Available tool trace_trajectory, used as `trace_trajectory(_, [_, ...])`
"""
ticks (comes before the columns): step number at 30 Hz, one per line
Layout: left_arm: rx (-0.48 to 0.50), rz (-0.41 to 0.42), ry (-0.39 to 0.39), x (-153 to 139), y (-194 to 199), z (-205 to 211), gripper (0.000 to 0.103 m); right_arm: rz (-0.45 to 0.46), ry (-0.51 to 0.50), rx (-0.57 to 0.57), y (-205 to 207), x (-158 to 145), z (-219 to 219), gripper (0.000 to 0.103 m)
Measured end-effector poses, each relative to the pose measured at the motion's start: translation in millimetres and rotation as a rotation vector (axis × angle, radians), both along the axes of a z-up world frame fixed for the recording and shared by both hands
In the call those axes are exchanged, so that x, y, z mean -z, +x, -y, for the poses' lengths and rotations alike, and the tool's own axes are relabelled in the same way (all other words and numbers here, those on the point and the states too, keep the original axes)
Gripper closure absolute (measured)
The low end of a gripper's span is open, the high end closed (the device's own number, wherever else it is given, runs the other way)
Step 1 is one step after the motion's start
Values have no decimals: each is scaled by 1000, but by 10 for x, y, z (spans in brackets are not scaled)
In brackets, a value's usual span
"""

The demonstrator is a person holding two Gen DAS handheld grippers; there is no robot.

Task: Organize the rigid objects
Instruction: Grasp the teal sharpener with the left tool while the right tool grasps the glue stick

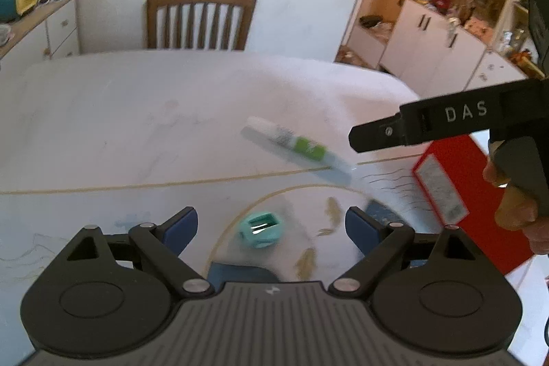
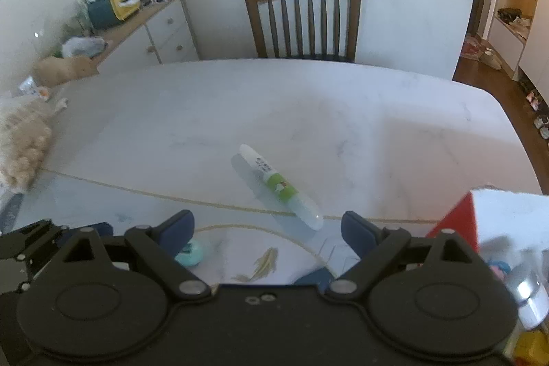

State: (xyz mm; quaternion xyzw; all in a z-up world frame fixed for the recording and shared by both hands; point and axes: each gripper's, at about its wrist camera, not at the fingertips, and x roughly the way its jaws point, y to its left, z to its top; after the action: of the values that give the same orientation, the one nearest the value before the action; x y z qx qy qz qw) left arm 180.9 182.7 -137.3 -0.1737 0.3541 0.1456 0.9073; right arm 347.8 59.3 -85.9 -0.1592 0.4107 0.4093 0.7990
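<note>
- Here, left tongs [image 1: 271, 225] wide apart, nothing pressed between the blue pads [image 1: 183, 228]; small teal plastic block with a slotted top [image 1: 260, 228] lying on the table between them, touching neither pad.
- Right tongs [image 2: 267, 234] equally wide, nothing held; seen from the left wrist as a black finger [image 1: 377, 132] reaching in from the right, gripped by a hand [image 1: 514, 194] at the right edge.
- White tube with a green label and clear cap [image 1: 295, 146] lying slanted on the white marble-look table [image 1: 137, 126], farther out than the teal block, cap end pointing near and right; in the right wrist view, same tube [image 2: 281, 186] just beyond the gap of the right tongs, cap end crossing a thin tan line on the surface.
- Teal block [image 2: 192, 254] in that view partly hidden behind the left blue pad of the right tongs.
- Red box with a white top [image 2: 480, 218] at the near right of the table, well apart from the teal block; pale label visible on its side [image 1: 442, 191].
- Brown wooden slat-back chair [image 1: 200, 18] at the far side of the table.
- White drawer cabinet with a wooden top [image 2: 164, 30] far left, cluttered.
</note>
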Motion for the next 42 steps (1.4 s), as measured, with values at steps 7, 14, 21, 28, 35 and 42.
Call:
trace_trajectory(7, [-6, -18, -4, 253, 122, -88, 10, 5, -50, -14, 168, 245, -272, 11])
trace_trajectory(14, [2, -40, 60, 393, 194, -18, 10, 11, -114, -29, 333, 494, -476, 22])
trace_trajectory(21, [-1, -56, 94, 493, 249, 39, 10, 15, -144, -39, 454, 662, -580, 31])
trace_trajectory(28, [7, -65, 153, 503, 303, 107, 23, 48, -149, -75, 444, 713, -639, 45])
trace_trajectory(35, [-11, -86, 198, 482, 339, 130, 50, 74, -128, -113, 357, 718, -660, 70])
trace_trajectory(42, [7, -84, 193, 460, 335, 132, 67, 103, -138, -130, 210, 707, -610, 86])
